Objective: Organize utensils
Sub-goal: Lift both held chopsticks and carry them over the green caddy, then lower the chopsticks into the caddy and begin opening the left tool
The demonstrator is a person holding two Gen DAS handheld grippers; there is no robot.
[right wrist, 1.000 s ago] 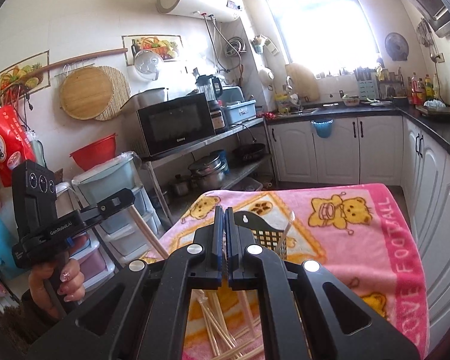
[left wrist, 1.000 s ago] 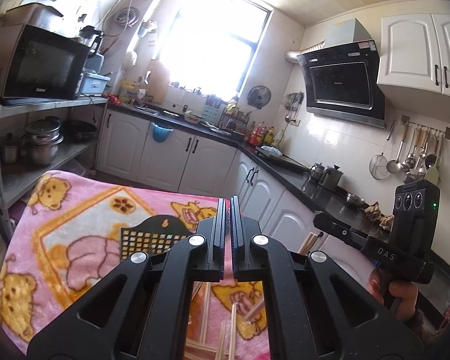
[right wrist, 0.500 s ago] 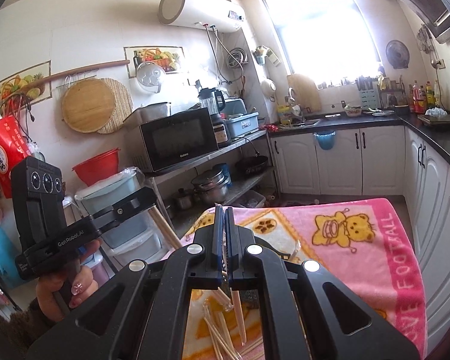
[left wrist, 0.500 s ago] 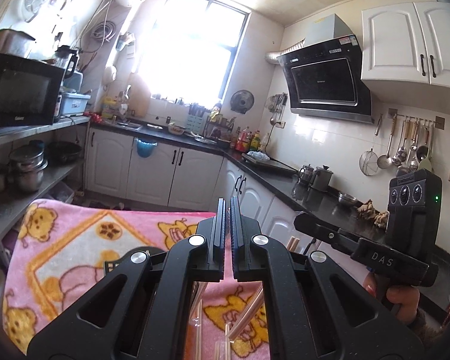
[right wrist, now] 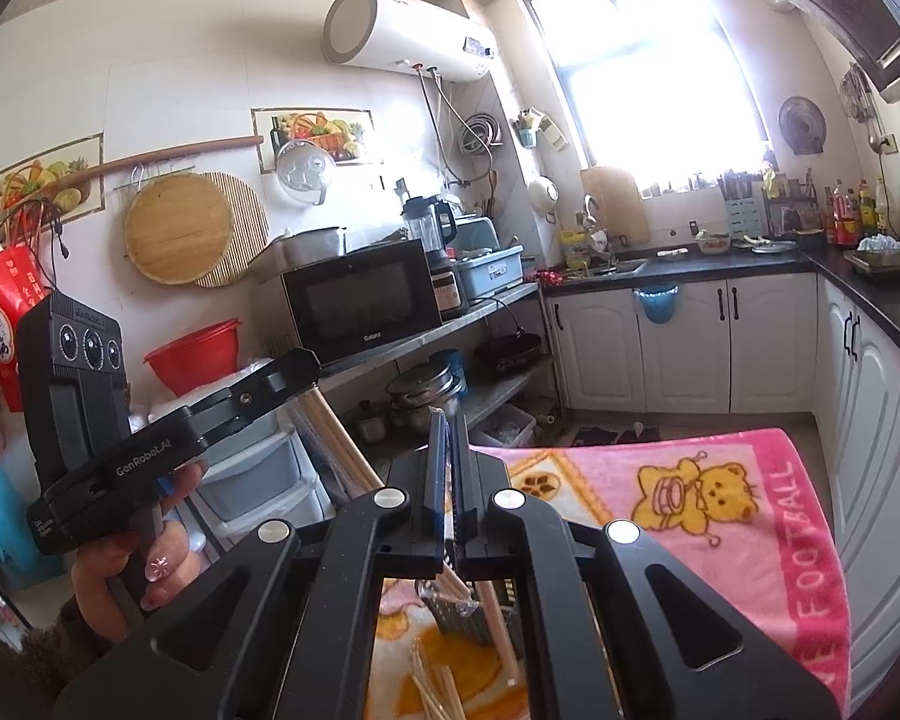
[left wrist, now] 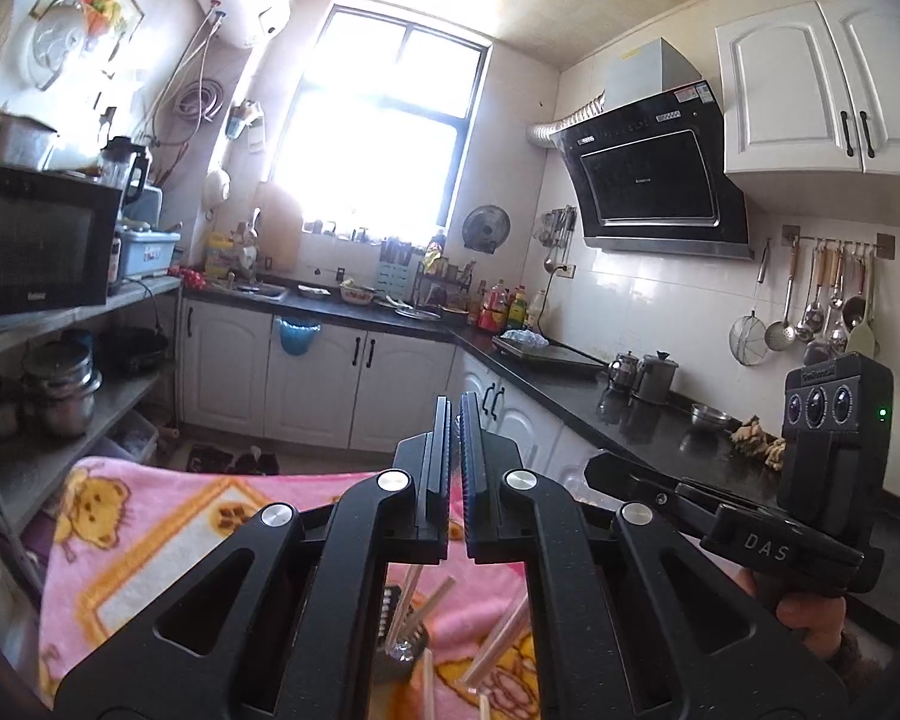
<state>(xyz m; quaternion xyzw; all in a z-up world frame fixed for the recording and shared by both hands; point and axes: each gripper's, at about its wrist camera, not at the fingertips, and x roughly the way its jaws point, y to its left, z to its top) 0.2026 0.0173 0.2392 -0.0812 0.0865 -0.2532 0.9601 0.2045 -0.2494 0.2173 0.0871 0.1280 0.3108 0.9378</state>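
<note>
My left gripper [left wrist: 455,414] is shut on wooden chopsticks [right wrist: 336,450], which hang from its tip in the right wrist view. My right gripper [right wrist: 448,423] is shut on a thin utensil [right wrist: 448,516] that runs between its fingers. Both are raised above the pink blanket-covered table [right wrist: 720,510]. A black perforated utensil holder [right wrist: 468,615] with utensils in it lies below, also showing in the left wrist view [left wrist: 399,630]. Loose wooden chopsticks [right wrist: 432,684] lie on the blanket near the front, and also show in the left wrist view [left wrist: 498,642].
A shelf rack [right wrist: 426,342] with a microwave [right wrist: 360,300] and pots stands on the table's left. White cabinets under a black counter [left wrist: 630,414] run along its right. Plastic drawers [right wrist: 258,480] stand by the rack.
Both grippers have tilted and lifted upward, so the table has dropped lower in both views. The holder and loose chopsticks now show only under the fingers. Both stay shut.
</note>
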